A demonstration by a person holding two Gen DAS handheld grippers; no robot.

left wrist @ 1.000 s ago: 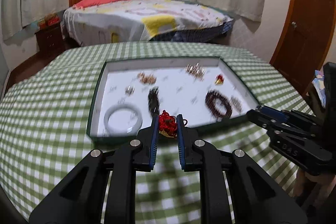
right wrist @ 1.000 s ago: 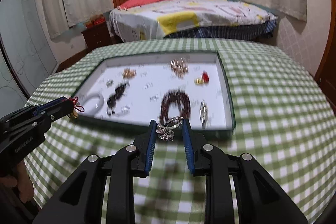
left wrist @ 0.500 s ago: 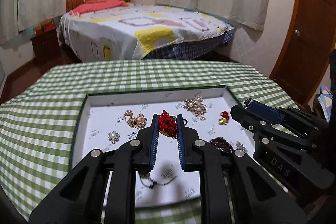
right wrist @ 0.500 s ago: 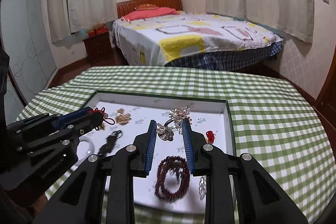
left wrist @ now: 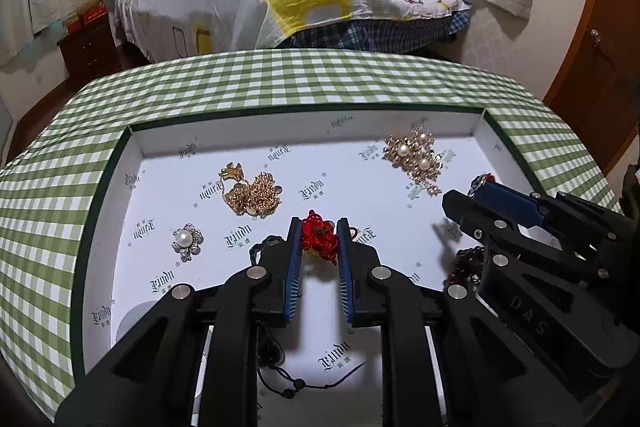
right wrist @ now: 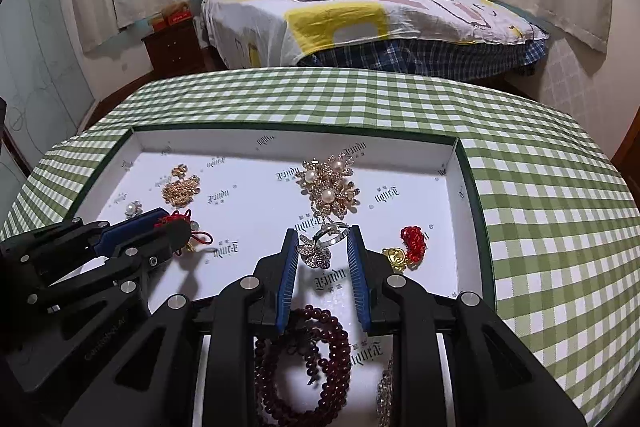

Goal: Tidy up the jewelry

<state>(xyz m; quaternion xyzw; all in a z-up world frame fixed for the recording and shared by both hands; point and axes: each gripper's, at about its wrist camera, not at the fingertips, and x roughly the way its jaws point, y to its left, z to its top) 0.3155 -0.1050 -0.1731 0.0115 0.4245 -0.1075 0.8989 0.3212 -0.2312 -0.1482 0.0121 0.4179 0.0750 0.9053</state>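
A green-and-white checked tabletop (left wrist: 280, 75) carries a shallow white tray with dark green rim (left wrist: 120, 155), and every place below is told from that tray.

Over the tray's middle hangs the left gripper (left wrist: 319, 239), its blue-lined jaws closed narrowly on a red knotted-cord charm (left wrist: 318, 235). Over the tray's right-hand part, nearer its front edge, the right gripper (right wrist: 323, 247) has its jaws partly closed, a silver ring with a rhinestone flower (right wrist: 320, 247) caught between them.

Only the right wrist view shows the dark red bead bracelet (right wrist: 304, 363) coiled at the tray's front under that gripper, and the red bead charm with gold piece (right wrist: 410, 247) near the tray's right wall. Only the left wrist view shows the black cord (left wrist: 276, 371) trailing at the front.

Both views show the gold-and-pearl flower brooch (right wrist: 330, 187) toward the tray's back right, the gold chain heap (left wrist: 252, 193) toward its back left, and the small pearl flower stud (left wrist: 187, 239) at its left.
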